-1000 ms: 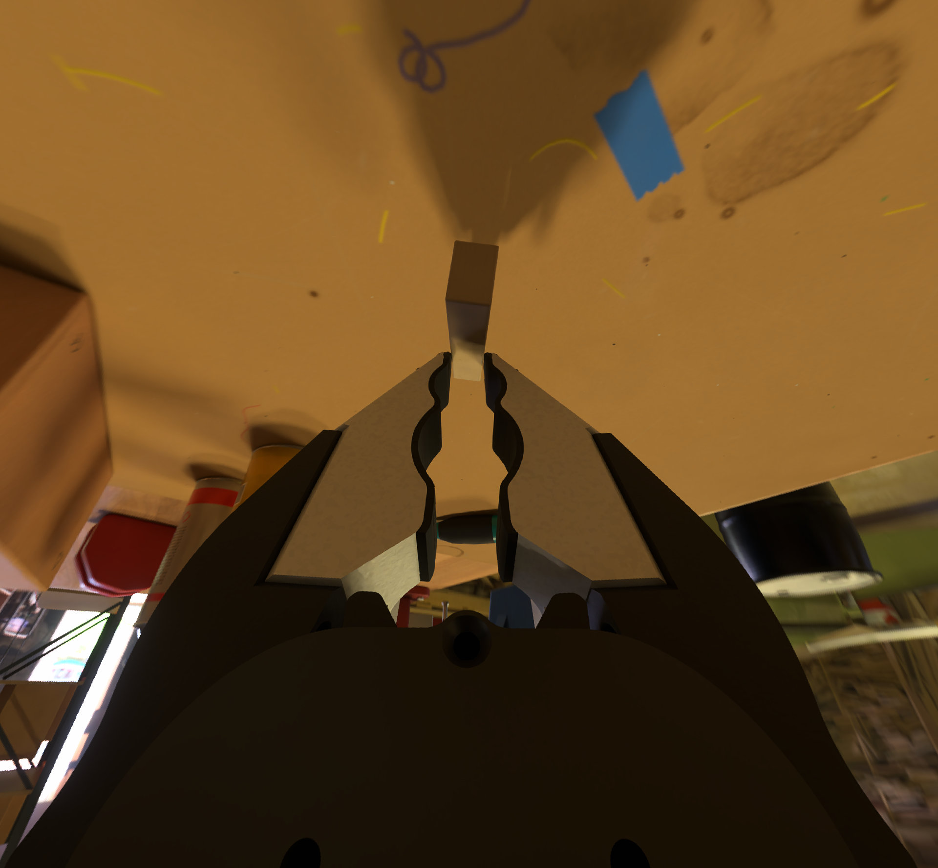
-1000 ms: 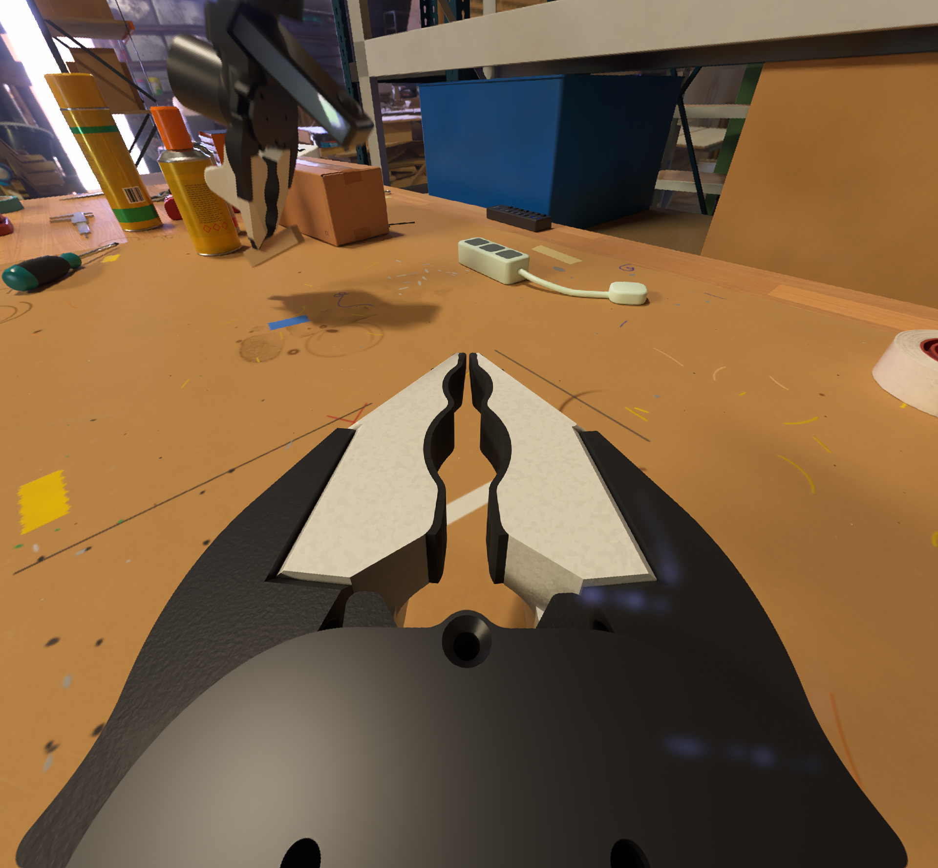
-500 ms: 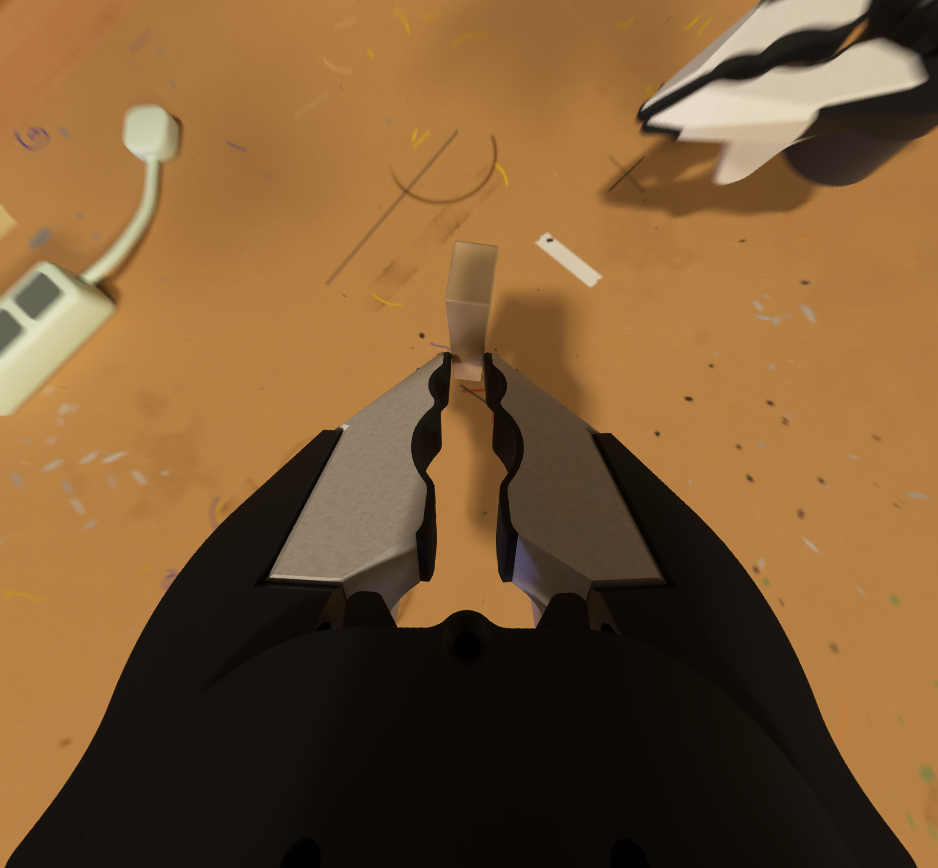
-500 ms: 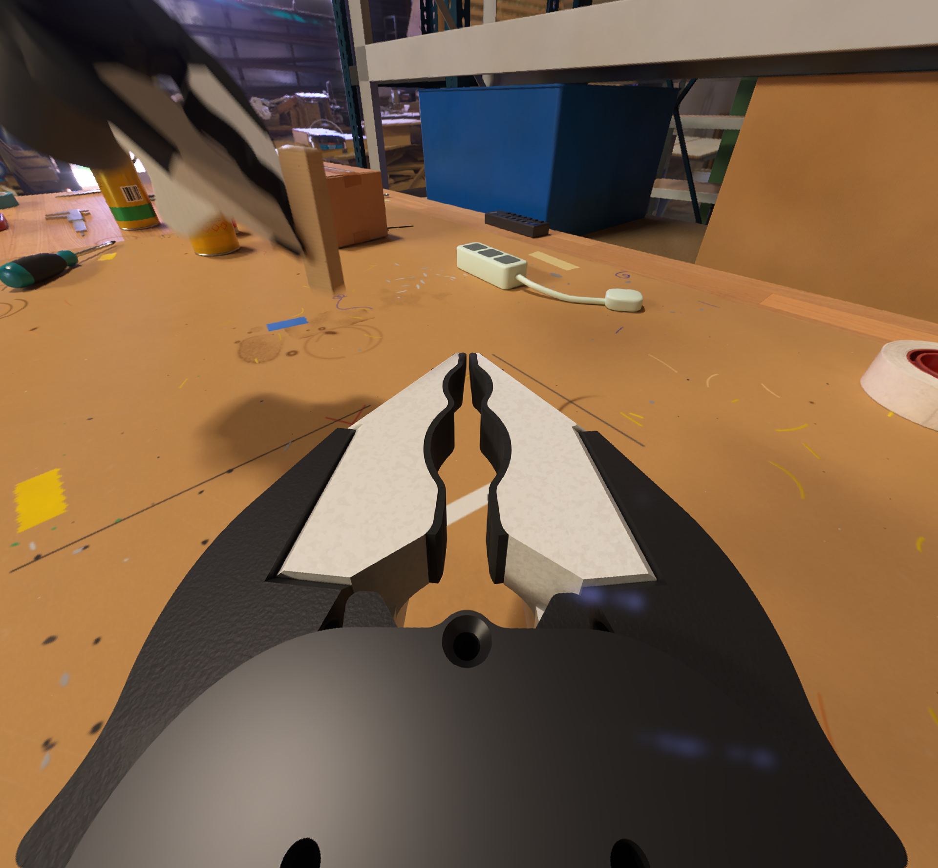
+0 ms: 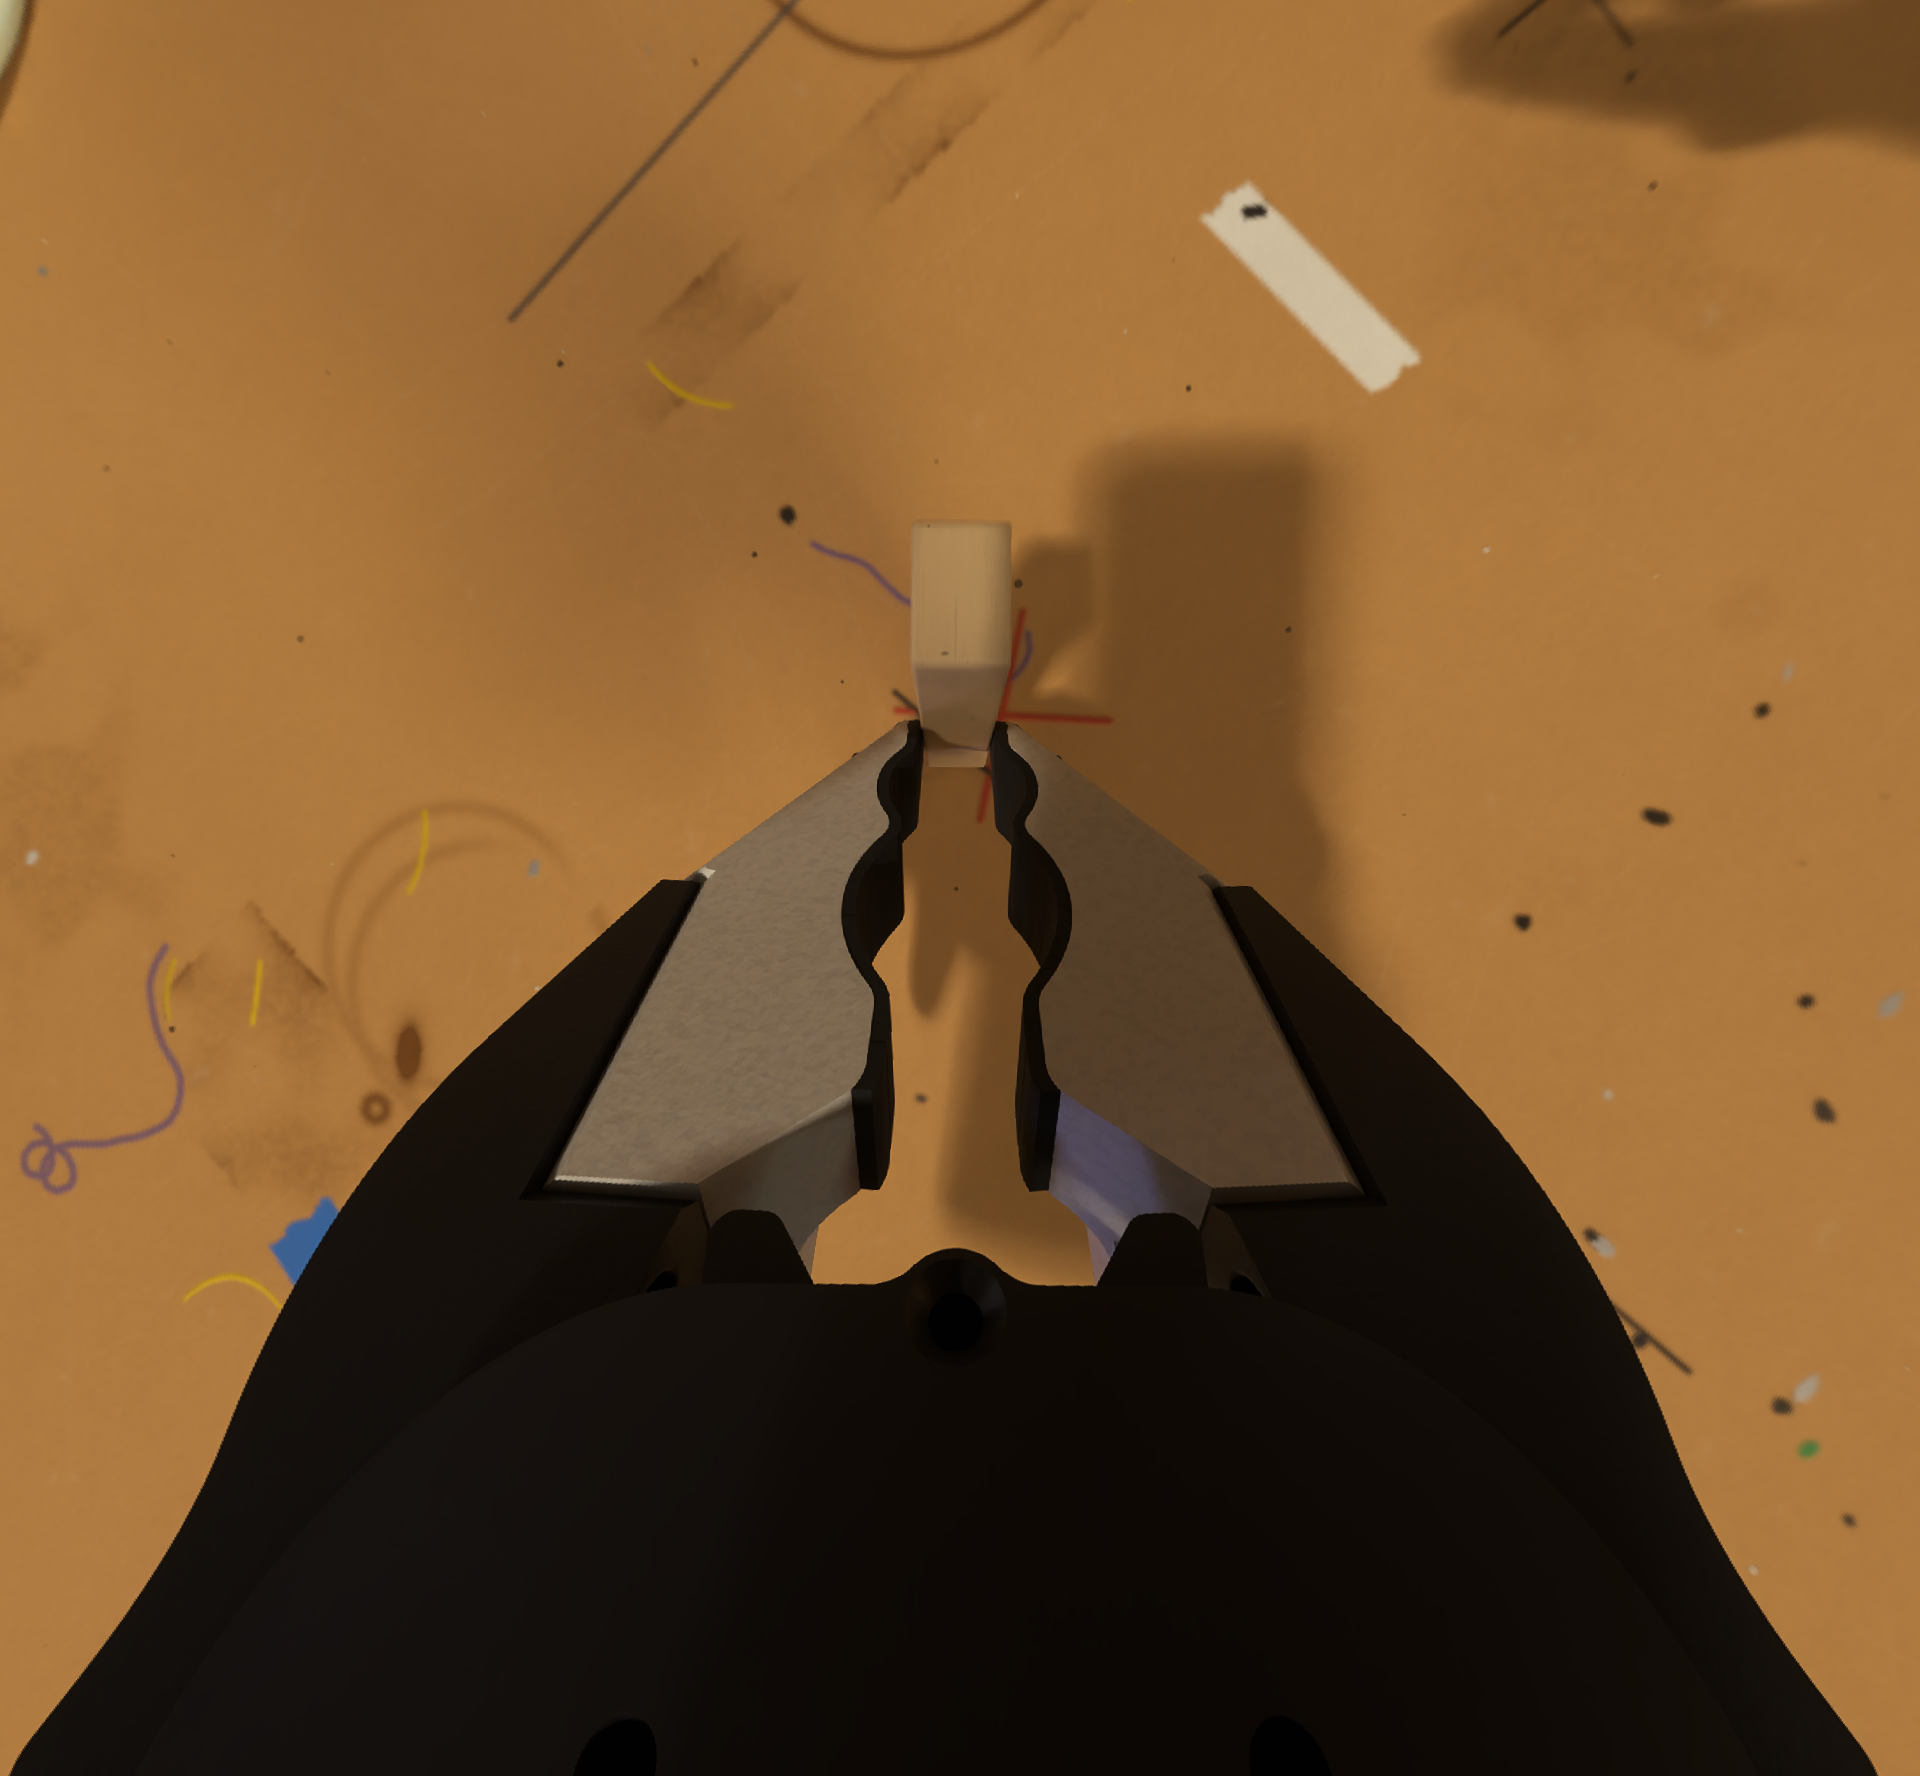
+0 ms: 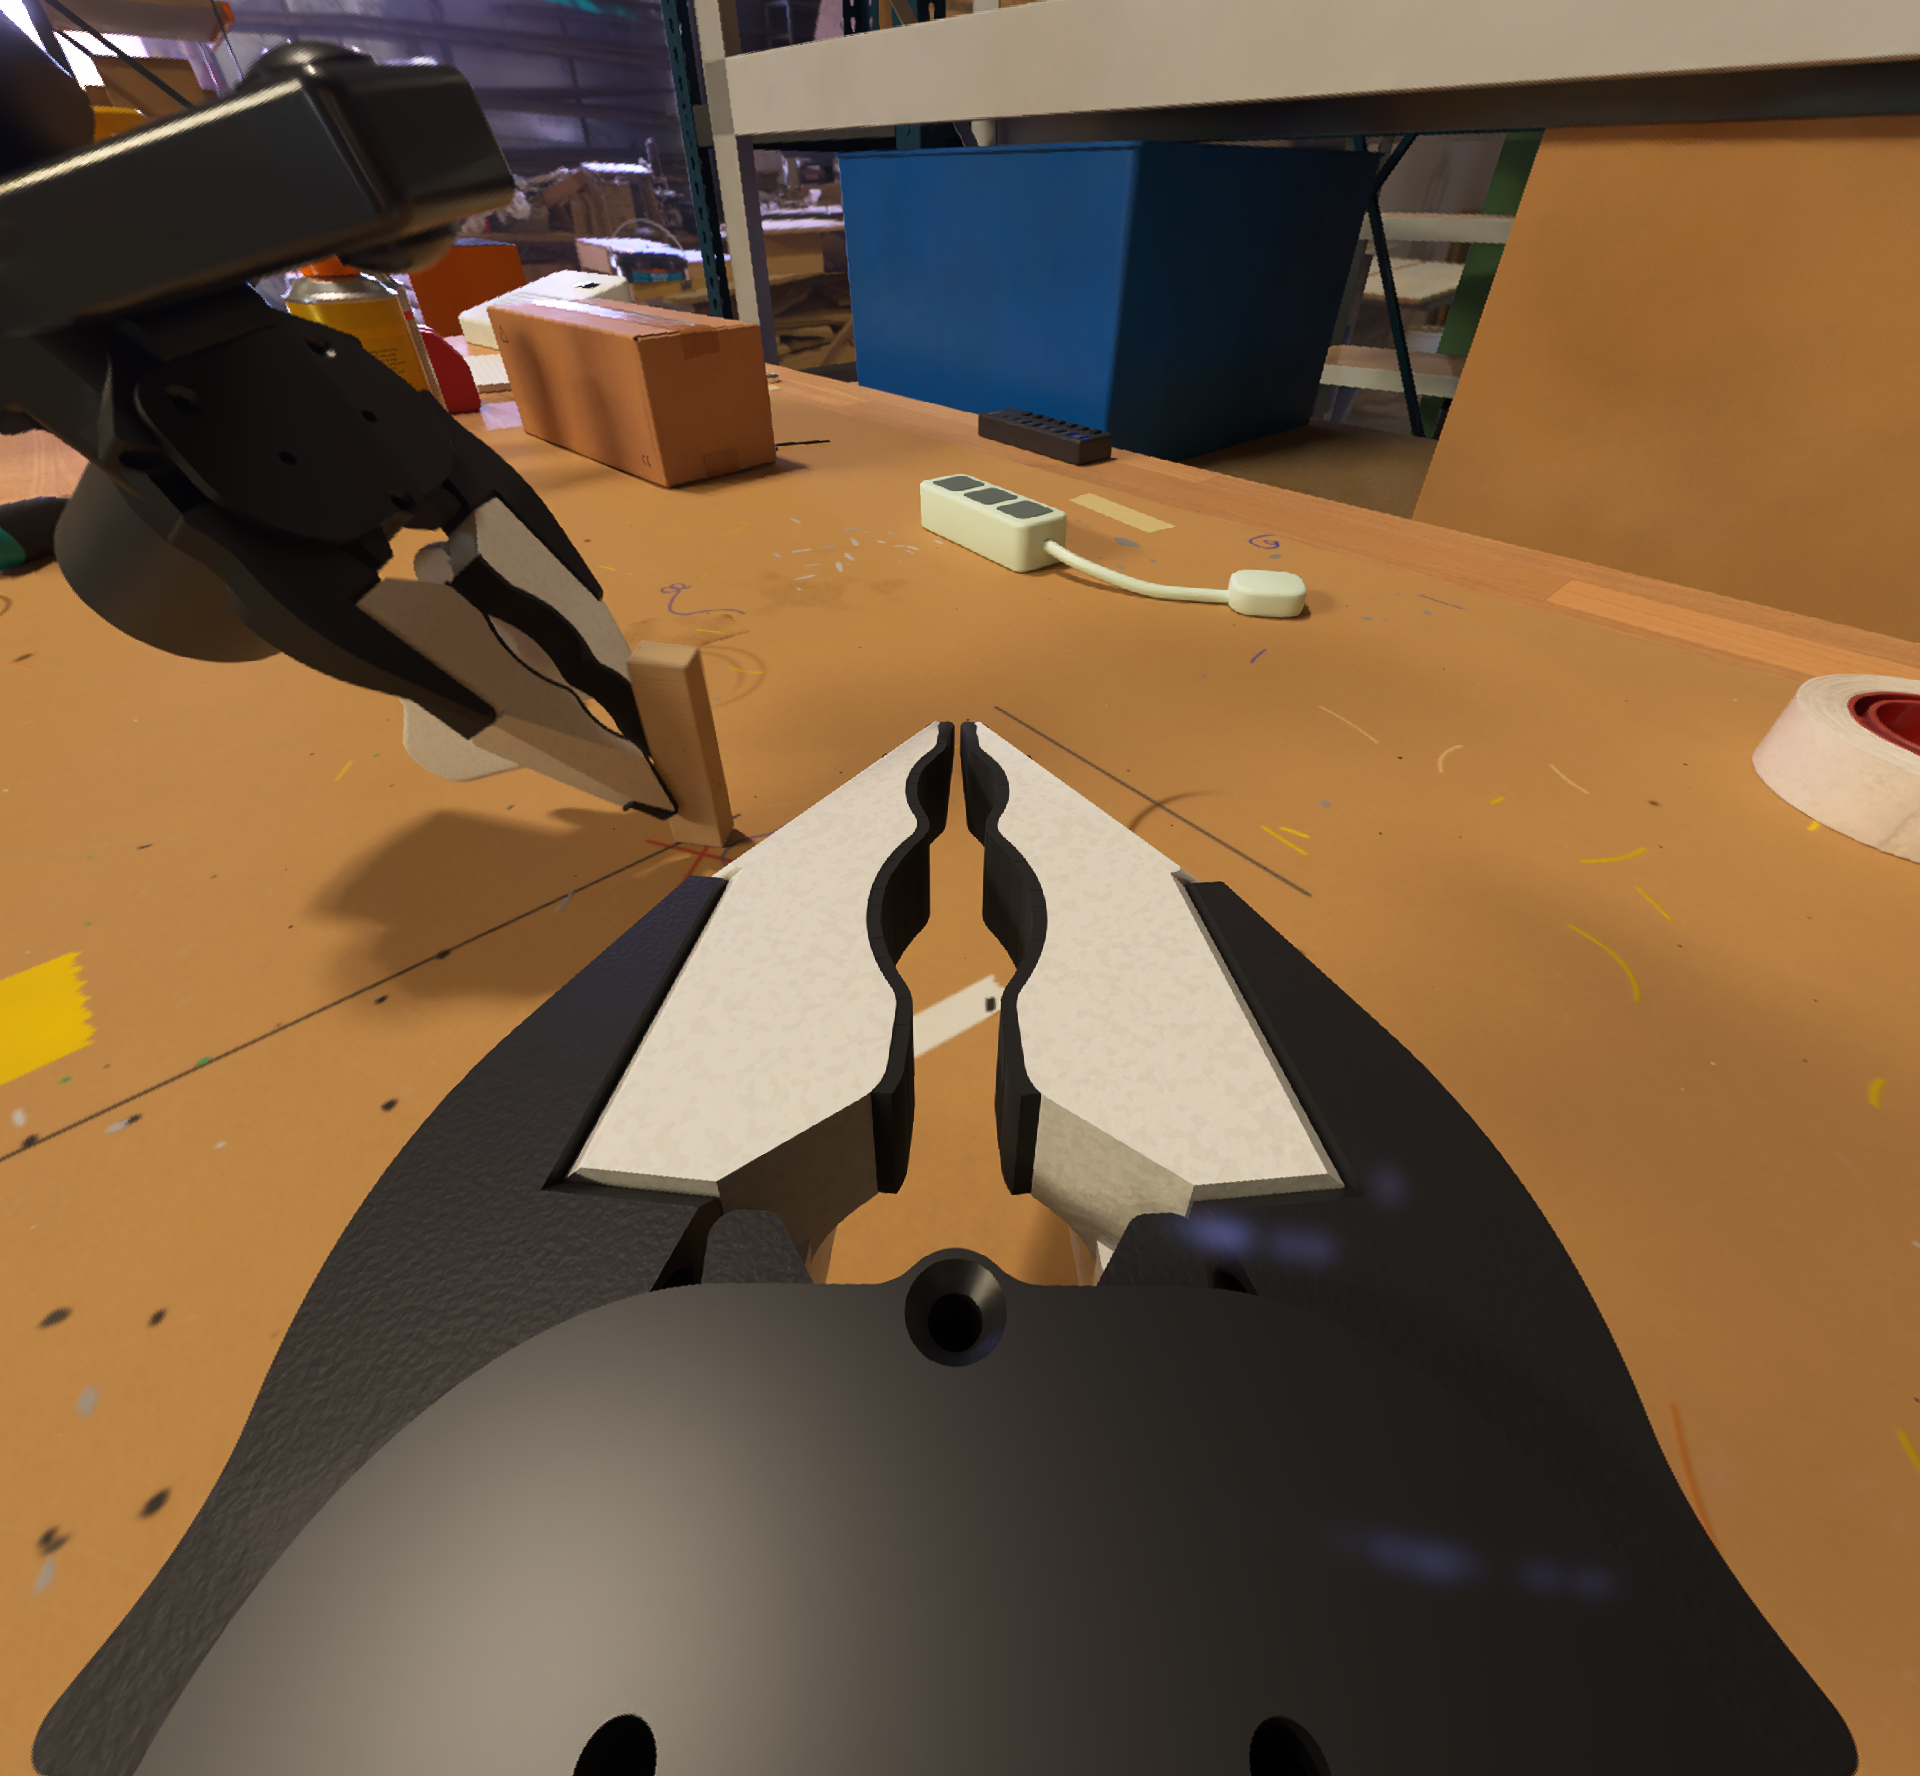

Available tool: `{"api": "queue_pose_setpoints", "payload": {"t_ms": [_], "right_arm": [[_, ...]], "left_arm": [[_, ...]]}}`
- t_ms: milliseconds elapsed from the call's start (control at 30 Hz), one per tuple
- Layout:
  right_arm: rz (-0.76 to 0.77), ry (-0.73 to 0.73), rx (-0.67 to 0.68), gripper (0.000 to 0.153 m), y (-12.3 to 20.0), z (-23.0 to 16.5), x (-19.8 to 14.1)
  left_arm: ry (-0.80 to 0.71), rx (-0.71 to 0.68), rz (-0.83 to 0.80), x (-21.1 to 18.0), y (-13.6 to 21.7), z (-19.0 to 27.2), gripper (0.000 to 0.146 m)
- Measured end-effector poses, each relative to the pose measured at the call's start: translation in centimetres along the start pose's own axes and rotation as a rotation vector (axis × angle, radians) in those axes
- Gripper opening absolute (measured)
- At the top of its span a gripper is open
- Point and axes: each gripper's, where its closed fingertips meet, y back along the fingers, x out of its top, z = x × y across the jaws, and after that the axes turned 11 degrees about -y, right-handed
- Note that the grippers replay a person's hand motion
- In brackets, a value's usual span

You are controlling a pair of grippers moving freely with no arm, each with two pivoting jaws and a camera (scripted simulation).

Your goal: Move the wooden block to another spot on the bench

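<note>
Block [image 6: 681, 739] stands upright on the counter [image 6: 1351, 895] over a red cross [image 5: 1049, 718], gripped low by the left tongs [image 5: 956, 739]; right tongs [image 6: 956, 729] clenched, empty.

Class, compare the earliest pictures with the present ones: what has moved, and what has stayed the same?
The left gripper carried the wooden block from high near the cardboard box down towards the right gripper, standing it upright on the bench at a red cross. It stays clamped on the block. The right gripper stayed put, shut and empty.
</note>
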Motion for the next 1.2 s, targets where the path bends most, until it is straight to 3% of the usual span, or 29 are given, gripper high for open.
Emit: {"api": "queue_pose_setpoints", "payload": {"t_ms": [233,467,733,933,1100,1200], "right_arm": [[0.002,0.016,-0.013,0.001,0.0,0.0,-0.1],[0.006,0.027,-0.028,0.001,0.0,0.2,0.0],[0.004,0.034,-0.038,0.001,-0.1,0.3,-0.1],[0.012,0.043,-0.053,0.001,0.0,0.4,0.0],[0.008,0.048,-0.074,0.001,-0.1,0.8,0.0],[-0.003,0.059,-0.094,0.001,-0.3,1.0,-0.2]], "left_arm": [[0.003,-0.018,-0.001,-0.5,-0.7,0.7,0.02],[0.042,-0.026,0.141,0.3,1.7,0.0,0.032],[-0.006,0.005,0.204,-0.6,3.6,0.3,0.033],[-0.052,0.085,0.328,-1.1,7.7,-0.1,0.024],[0.109,0.264,0.458,-3.8,12.5,-5.0,0.022],[0.192,0.327,0.517,-5.2,14.6,-7.8,0.031]]}}
